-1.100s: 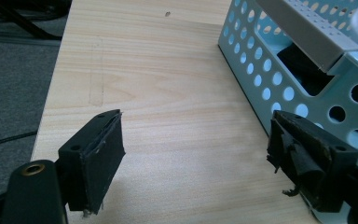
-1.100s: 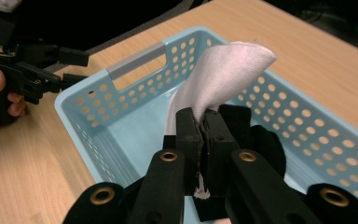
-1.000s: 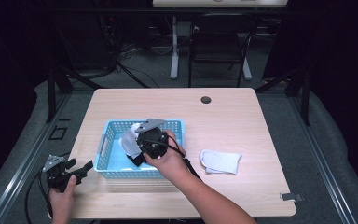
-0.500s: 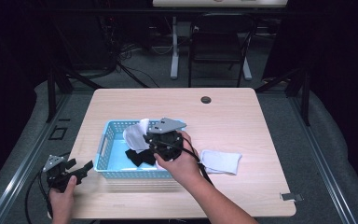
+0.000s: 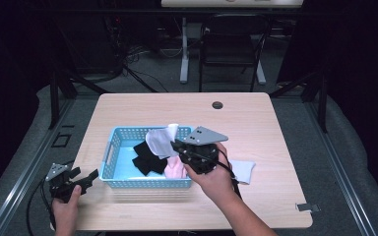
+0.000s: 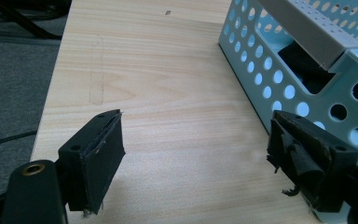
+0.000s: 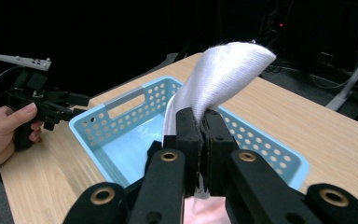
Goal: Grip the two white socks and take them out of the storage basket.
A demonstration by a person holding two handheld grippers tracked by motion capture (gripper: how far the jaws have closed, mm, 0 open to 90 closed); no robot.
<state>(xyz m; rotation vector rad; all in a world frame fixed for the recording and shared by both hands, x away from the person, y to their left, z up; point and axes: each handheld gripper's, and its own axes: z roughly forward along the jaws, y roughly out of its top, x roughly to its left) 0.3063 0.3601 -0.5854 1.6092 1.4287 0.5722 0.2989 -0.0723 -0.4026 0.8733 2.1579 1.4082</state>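
Right gripper (image 7: 200,126) clamped on white sock (image 7: 219,77) lifted over blue basket (image 5: 115,147), left gripper (image 6: 196,154) jaws apart at table's (image 5: 275,123) near-left edge beside basket, bare wood beyond, far half open

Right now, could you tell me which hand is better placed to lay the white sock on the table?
Right: the right gripper is shut on the white sock above the basket; the left gripper is open, off to the side.
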